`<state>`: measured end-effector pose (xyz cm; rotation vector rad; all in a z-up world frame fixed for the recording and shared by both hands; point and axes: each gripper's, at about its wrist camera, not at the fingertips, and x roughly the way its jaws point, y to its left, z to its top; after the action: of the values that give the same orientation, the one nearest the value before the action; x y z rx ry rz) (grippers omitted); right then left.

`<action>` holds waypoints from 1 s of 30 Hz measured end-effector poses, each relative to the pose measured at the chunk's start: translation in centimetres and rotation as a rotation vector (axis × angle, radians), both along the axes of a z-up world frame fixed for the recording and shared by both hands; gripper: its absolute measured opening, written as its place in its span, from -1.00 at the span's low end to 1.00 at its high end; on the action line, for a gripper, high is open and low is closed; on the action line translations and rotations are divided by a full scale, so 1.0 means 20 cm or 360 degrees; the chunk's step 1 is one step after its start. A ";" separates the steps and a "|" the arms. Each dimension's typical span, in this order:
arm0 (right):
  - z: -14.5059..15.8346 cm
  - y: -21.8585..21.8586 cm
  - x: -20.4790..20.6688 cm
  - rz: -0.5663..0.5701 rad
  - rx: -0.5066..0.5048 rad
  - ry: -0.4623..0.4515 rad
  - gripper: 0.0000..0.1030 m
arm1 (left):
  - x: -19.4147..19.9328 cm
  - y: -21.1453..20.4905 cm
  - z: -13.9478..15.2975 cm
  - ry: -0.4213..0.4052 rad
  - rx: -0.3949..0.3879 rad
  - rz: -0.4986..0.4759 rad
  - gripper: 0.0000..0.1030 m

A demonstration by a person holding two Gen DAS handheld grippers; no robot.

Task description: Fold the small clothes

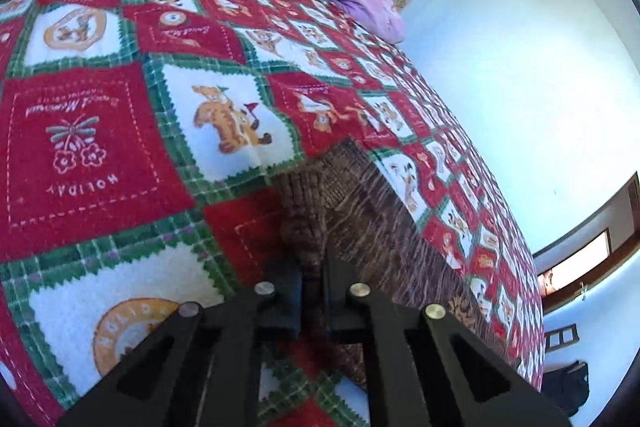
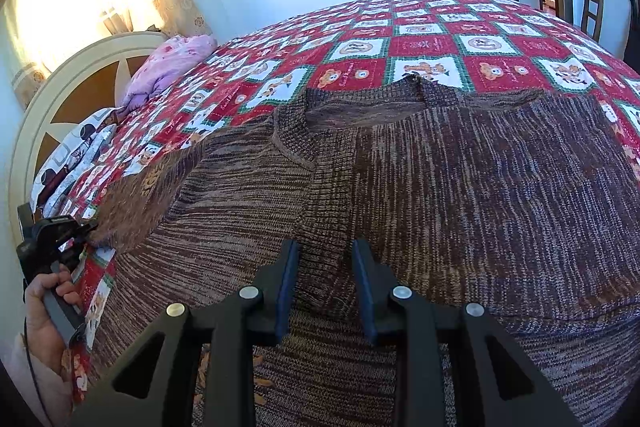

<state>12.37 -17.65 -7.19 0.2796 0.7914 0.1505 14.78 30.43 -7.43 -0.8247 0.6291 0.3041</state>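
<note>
Black two-finger left tongs (image 1: 313,279) were clamped on the ribbed cuff of a brown marled knit sweater (image 2: 460,187), pinching it w/ jaws nearly together at the bed's near edge. Right tongs (image 2: 326,283), blue-padded, stood part open over the sweater's ribbed middle band, w/ knit bunched between the pads; whether they pressed it could not be told. Sweater lay spread across a red, white & green patchwork holiday blanket (image 1: 100,131) covering the bed, neckline toward the far side, one sleeve stretched toward the left tongs. A person's hand (image 2: 44,311) gripped the left tool's handle, seen from the right wrist. Pink-and-purple quilted bundle (image 2: 168,67) sat by the cream & brown headboard (image 2: 80,83).
</note>
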 end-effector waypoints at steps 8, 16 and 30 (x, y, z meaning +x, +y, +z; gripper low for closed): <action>0.01 -0.02 -0.01 -0.0016 0.0027 -0.0023 -0.42 | 0.09 -0.26 0.22 -0.0094 0.0365 -0.0229 -0.89; 0.00 -0.16 -0.07 -0.0197 0.0239 -0.0085 -0.41 | 0.05 -0.84 0.52 -0.0375 0.0640 -0.0730 -0.89; -0.04 -0.31 -0.10 -0.0324 0.0490 -0.0099 -0.41 | -0.11 -1.61 0.27 -0.0204 0.0829 -0.1452 -0.89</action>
<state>10.36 -23.81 -8.09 0.6414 0.6723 0.0883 12.62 -1.80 -1.93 -0.0092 0.7010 -0.4064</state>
